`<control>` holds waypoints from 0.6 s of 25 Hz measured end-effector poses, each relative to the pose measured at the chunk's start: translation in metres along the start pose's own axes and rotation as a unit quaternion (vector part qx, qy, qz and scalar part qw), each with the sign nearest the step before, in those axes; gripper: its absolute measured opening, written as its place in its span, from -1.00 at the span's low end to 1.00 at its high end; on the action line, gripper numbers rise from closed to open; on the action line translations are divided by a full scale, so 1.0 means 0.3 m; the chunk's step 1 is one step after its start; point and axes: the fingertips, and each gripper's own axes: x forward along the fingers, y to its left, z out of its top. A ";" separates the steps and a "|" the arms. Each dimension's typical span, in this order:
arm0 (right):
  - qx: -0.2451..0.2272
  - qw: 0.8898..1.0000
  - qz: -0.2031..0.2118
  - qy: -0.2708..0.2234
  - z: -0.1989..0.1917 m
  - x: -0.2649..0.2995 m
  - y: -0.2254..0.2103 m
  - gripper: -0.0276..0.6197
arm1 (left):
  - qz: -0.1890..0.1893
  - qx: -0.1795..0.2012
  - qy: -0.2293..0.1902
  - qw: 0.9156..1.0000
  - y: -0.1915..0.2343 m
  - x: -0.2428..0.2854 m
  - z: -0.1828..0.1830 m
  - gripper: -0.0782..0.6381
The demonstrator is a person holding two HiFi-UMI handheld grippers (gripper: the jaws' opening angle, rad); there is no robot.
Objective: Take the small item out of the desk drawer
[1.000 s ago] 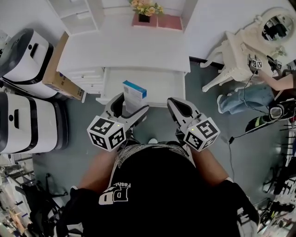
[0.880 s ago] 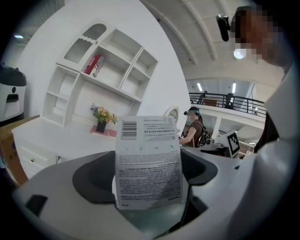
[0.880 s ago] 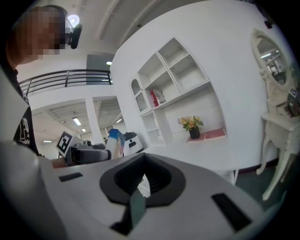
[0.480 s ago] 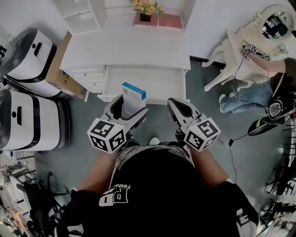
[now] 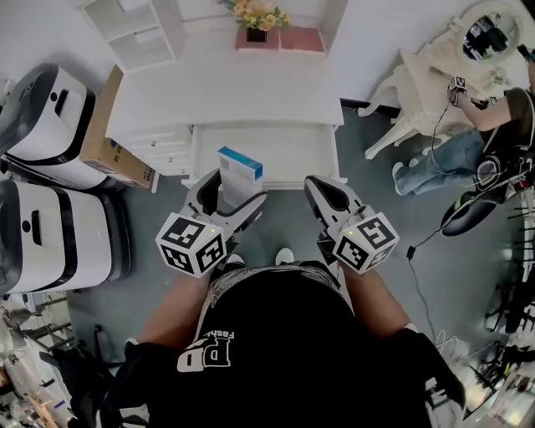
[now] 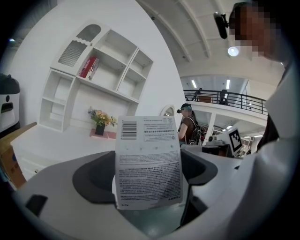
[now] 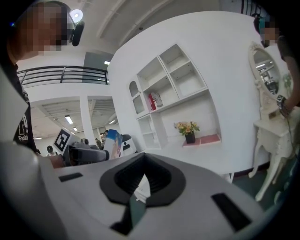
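Observation:
A small white box with a blue top (image 5: pixel 239 171) stands upright between the jaws of my left gripper (image 5: pixel 235 194), which is shut on it in front of the open white desk drawer (image 5: pixel 288 157). In the left gripper view the box's printed back with a barcode (image 6: pixel 147 159) fills the gap of that gripper (image 6: pixel 150 199). My right gripper (image 5: pixel 321 191) hovers beside it at the drawer's front right, shut with nothing held. In the right gripper view its jaws (image 7: pixel 135 199) meet, and the box (image 7: pixel 112 143) shows at the left.
The white desk (image 5: pixel 226 88) carries a flower pot (image 5: pixel 256 17) at the back, under white shelves (image 5: pixel 138 29). A cardboard box (image 5: pixel 104 125) and two white machines (image 5: pixel 46 167) stand left. A white vanity table (image 5: pixel 422 84) and a person (image 5: pixel 493 117) are at the right.
Both grippers keep nearly the same place, the left still shut on the box. The person at the far right has shifted.

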 end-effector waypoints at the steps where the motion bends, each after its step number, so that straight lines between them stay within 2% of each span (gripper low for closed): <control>1: 0.000 1.000 -0.004 0.000 -0.002 0.011 0.004 -0.90 | -0.003 0.001 0.002 1.000 0.016 -0.003 -0.001 0.41; 15: 0.011 0.999 -0.027 0.014 -0.046 0.023 0.037 -0.90 | -0.019 -0.007 0.005 1.000 0.050 -0.030 0.001 0.41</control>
